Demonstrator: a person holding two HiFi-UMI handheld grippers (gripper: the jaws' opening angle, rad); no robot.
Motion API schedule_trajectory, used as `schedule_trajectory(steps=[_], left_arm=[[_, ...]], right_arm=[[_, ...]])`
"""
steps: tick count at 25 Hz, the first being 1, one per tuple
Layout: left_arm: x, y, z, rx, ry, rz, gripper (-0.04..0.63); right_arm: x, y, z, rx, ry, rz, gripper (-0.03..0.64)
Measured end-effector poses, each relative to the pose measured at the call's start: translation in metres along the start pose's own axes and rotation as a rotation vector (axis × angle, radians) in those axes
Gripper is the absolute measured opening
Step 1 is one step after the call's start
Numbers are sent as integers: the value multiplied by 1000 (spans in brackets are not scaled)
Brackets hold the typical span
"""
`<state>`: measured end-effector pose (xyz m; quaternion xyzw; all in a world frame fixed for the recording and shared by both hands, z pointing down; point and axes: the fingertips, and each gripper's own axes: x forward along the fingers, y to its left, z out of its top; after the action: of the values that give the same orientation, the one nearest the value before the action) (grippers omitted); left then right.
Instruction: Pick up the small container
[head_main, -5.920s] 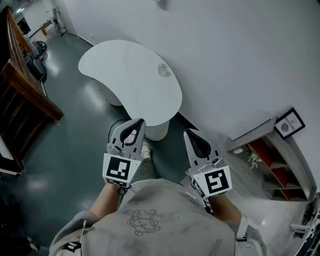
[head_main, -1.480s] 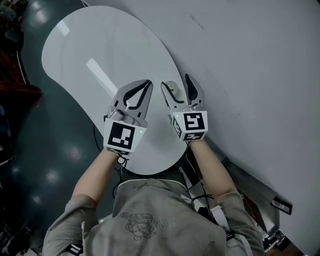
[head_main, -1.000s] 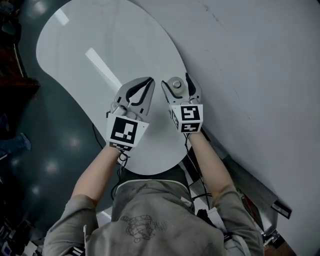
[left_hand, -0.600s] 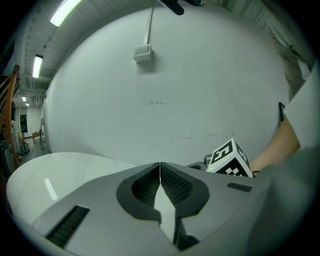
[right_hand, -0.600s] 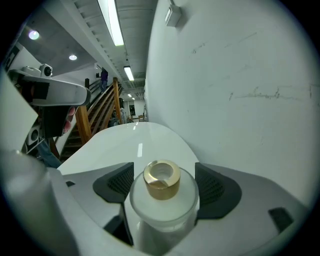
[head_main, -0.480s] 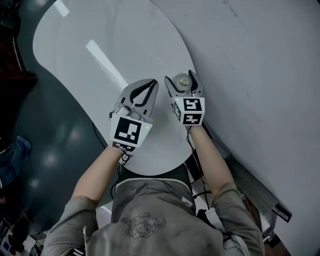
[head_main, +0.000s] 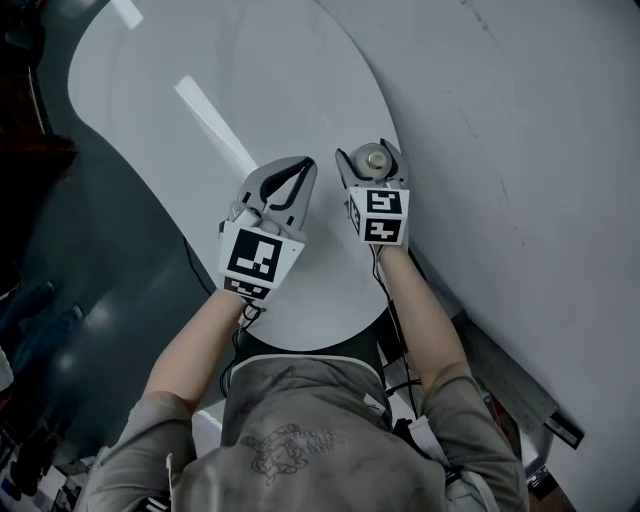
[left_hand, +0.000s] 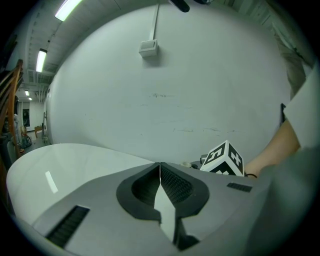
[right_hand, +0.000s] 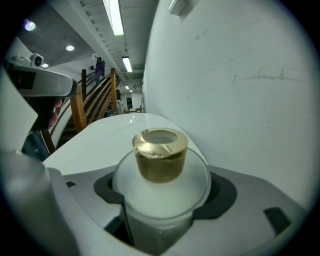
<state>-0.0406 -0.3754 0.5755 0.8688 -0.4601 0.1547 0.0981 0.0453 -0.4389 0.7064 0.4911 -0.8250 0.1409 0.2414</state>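
Container (right_hand: 160, 167) is right between the right gripper (head_main: 371, 153) jaws, upright. Frosted white rounded body, gold cap (right_hand: 160, 152) on top. Both jaws are pressed against its sides and closed on it, with the dark pads (right_hand: 219, 195) wrapping the body low down. Can't tell if its base touches the table (head_main: 200, 70) or is clear of it. In the head view the cap shows between the jaw tips, near the table edge on the wall (head_main: 520, 130) side. Beyond those jaws: white curved tabletop, then a wooden stair railing (right_hand: 79, 115) and ceiling strip lights (right_hand: 116, 17). Left gripper (head_main: 305, 166) is just beside the right one, on its left, over the table and apart from the container. Its jaws are fully together, tips meeting, nothing between them. Past them in the left gripper view: the right gripper's marker cube (left_hand: 223, 159) off to the right, and plain wall ahead with a small box (left_hand: 148, 47) mounted high. Dark floor (head_main: 110, 270) shows off the table's near edge.
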Motion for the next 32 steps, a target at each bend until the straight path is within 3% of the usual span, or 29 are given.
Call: schedule_trajectory(steps=[10, 25, 32], left_arm=[[-16, -3, 18, 28, -19, 26, 18], [-84, -16, 121, 113, -142, 51, 18], [-136, -38, 167, 205, -207, 49, 18]], right_arm=[[-27, 1, 16, -26, -3, 9, 337], [-160, 28, 154, -103, -140, 41, 337], [-232, 51, 199, -129, -170, 52, 337]])
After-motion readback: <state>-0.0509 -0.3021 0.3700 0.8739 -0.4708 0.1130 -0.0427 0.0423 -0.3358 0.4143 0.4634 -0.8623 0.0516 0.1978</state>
